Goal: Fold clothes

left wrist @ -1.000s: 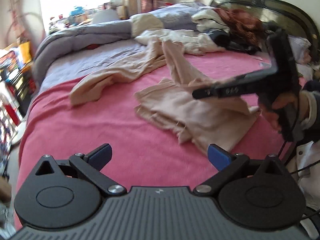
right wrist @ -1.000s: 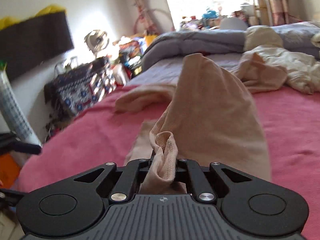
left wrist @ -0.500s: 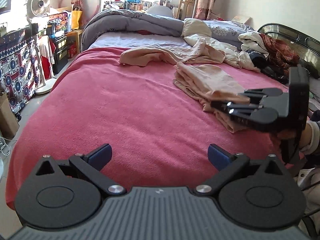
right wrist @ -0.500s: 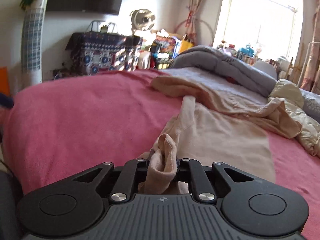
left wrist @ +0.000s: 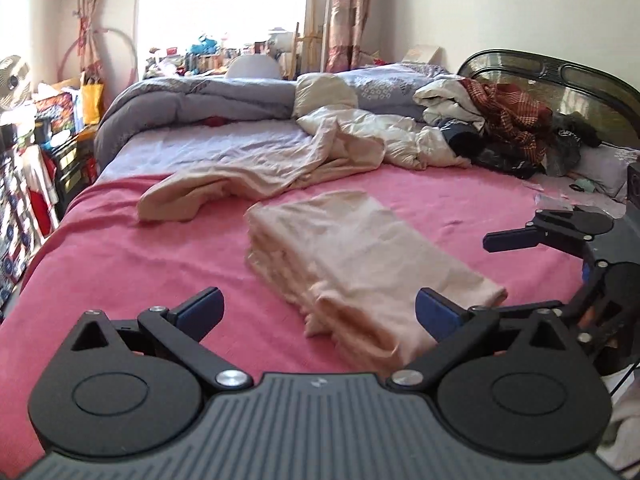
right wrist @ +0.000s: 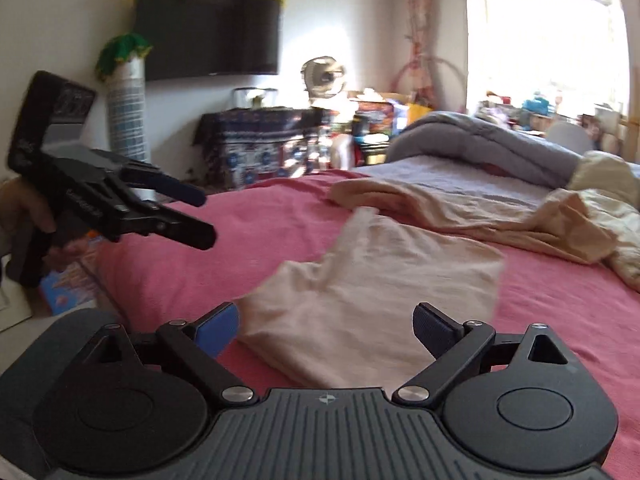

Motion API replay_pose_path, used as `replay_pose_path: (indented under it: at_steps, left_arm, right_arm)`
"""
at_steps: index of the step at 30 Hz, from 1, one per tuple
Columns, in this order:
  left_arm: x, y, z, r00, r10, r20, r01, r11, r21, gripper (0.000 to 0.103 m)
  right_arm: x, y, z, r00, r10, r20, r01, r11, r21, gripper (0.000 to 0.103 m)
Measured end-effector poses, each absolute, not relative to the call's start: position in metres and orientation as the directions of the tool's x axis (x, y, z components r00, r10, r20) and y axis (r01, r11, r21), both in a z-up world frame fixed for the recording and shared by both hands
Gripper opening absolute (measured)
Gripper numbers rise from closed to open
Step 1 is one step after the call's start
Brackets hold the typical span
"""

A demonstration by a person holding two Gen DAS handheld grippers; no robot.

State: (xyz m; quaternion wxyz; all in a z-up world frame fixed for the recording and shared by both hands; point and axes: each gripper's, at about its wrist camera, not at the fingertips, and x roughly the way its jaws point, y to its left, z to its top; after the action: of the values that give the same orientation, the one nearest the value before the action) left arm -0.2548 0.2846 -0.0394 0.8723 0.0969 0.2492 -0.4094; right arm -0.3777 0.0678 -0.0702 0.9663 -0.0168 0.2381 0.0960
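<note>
A beige garment (left wrist: 360, 252) lies folded in a thick rectangle on the pink blanket (left wrist: 140, 272). My left gripper (left wrist: 318, 312) is open just before its near end, touching nothing. In the right wrist view the same garment (right wrist: 380, 280) lies flat ahead of my right gripper (right wrist: 326, 328), whose jaws are opening; the cloth is under the gap and no pad presses it. The right gripper (left wrist: 486, 276) shows at the right edge of the left view. A hand holds the left gripper (right wrist: 204, 220) over the bed's left edge.
A second beige garment (left wrist: 256, 180) sprawls unfolded behind the folded one. A cream sheet (left wrist: 380, 136), grey quilt (left wrist: 192, 100) and a heap of clothes (left wrist: 508, 112) fill the bed's far end by the dark headboard (left wrist: 560, 76). Clutter and a fan (right wrist: 324, 76) stand along the bed's left side.
The right gripper let go of the bunched beige cloth and opened wide. The garment now lies folded flat. Both grippers shifted, and the left stayed open.
</note>
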Motion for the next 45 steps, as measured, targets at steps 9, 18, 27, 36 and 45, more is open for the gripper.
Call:
replay_pose_path:
  at_steps: [9,18,27,36,45]
  left_arm:
    - [-0.263,0.217,-0.105,0.614,-0.405,-0.677,0.742,0.589,0.320,0.103]
    - [-0.264,0.299,-0.097,0.620,-0.330,-0.712,0.574,0.810,0.124,0.103]
    - [-0.236,0.227,-0.041,0.713,-0.482,-0.509,0.586,0.808,0.055,0.103]
    - [-0.166,0.153,-0.101,0.837,-0.111,-0.536,0.346,0.867,0.360,0.103]
    - [-0.089,0.197,-0.115,0.666,-0.190,-0.721,0.235,0.971,-0.038,0.103]
  right_arm:
    - [-0.367,0.030,-0.121,0.785,-0.076,-0.614,0.008,0.994,-0.113,0.096]
    - [-0.364,0.018,-0.083,0.870,0.037,-0.492,-0.027,0.999,0.028,0.103]
    - [-0.344,0.011,-0.147,0.840,-0.040,-0.540,0.085,0.995,0.058,0.103]
    - [-0.350,0.005,-0.150,0.851,-0.009,-0.526,0.074,0.992,0.103,0.103]
    - [-0.351,0.000,-0.149,0.855,0.015,-0.519,0.066,0.988,0.137,0.103]
